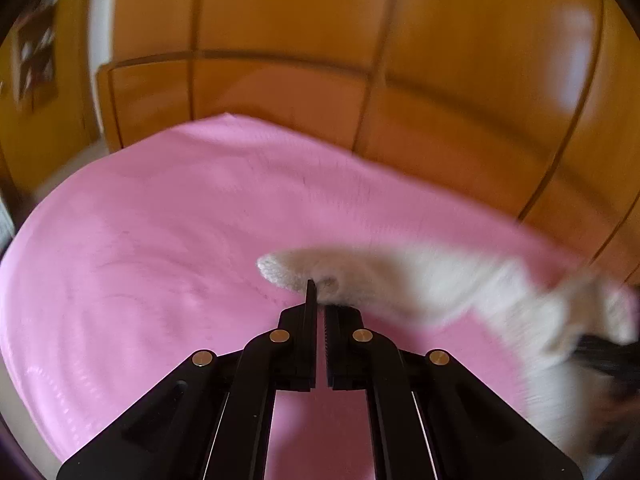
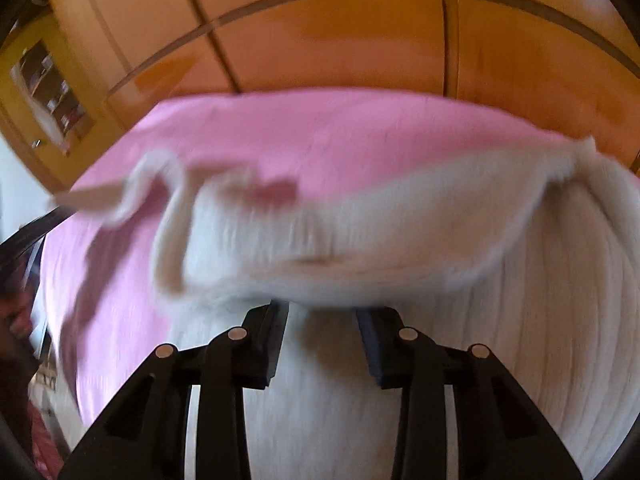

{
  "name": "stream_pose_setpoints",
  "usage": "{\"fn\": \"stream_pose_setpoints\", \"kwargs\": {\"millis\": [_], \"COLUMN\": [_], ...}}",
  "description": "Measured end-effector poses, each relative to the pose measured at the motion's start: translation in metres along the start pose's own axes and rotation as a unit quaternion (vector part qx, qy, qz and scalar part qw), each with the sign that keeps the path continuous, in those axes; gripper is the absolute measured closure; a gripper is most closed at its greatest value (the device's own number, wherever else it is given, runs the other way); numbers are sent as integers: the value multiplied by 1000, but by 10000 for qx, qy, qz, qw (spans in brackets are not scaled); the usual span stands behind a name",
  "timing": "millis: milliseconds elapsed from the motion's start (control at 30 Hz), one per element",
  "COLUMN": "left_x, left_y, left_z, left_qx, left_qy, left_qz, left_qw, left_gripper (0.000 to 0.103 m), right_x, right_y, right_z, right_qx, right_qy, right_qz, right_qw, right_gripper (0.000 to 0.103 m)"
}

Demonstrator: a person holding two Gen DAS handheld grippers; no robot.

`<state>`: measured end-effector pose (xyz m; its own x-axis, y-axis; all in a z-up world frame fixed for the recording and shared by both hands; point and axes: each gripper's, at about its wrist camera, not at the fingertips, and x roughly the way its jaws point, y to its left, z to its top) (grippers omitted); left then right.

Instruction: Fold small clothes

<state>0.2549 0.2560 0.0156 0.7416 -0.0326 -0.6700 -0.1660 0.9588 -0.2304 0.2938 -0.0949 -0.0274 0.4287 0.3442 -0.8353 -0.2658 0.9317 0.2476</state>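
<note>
- Over the pink bedspread [image 1: 160, 240], a white knit garment [image 1: 440, 284] hung blurred between both tools.
- Left gripper [image 1: 320, 300] was clenched on one edge of it.
- Right gripper [image 2: 322, 314] had its fingers parted, the ribbed cloth draped across them; a real grasp could not be confirmed.
- It looked light, soft and floppy; hems or corners seemed the best holds.

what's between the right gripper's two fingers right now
White knit garment fills the gap of the open right gripper, its fingertips hidden under the fold; seen in the right wrist view.
</note>
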Motion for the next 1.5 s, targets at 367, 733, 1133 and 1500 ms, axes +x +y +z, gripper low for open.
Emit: {"fn": "stream_pose_setpoints", "kwargs": {"millis": [367,733,1133,1500], "left_x": [-76,-77,-70,28], "left_y": [83,93,127,133], "left_z": [44,28,23,-35], "left_qx": [-1739,-2004,-2575,-2920], "left_qy": [104,409,639,1069], "left_qz": [-21,-223,124,-76], "left_qw": [9847,9786,9641,9504], "left_gripper": [102,102,54,40], "right_x": [-21,12,29,-12], "right_y": [-13,38,41,37], "right_z": [77,-16,41,-41], "right_qx": [353,-1204,-37,-148], "right_qy": [-1230,432,-712,-113], "right_qz": [-650,354,-213,201], "right_qw": [9896,9911,9972,9996], "right_gripper": [70,70,42,34]}}
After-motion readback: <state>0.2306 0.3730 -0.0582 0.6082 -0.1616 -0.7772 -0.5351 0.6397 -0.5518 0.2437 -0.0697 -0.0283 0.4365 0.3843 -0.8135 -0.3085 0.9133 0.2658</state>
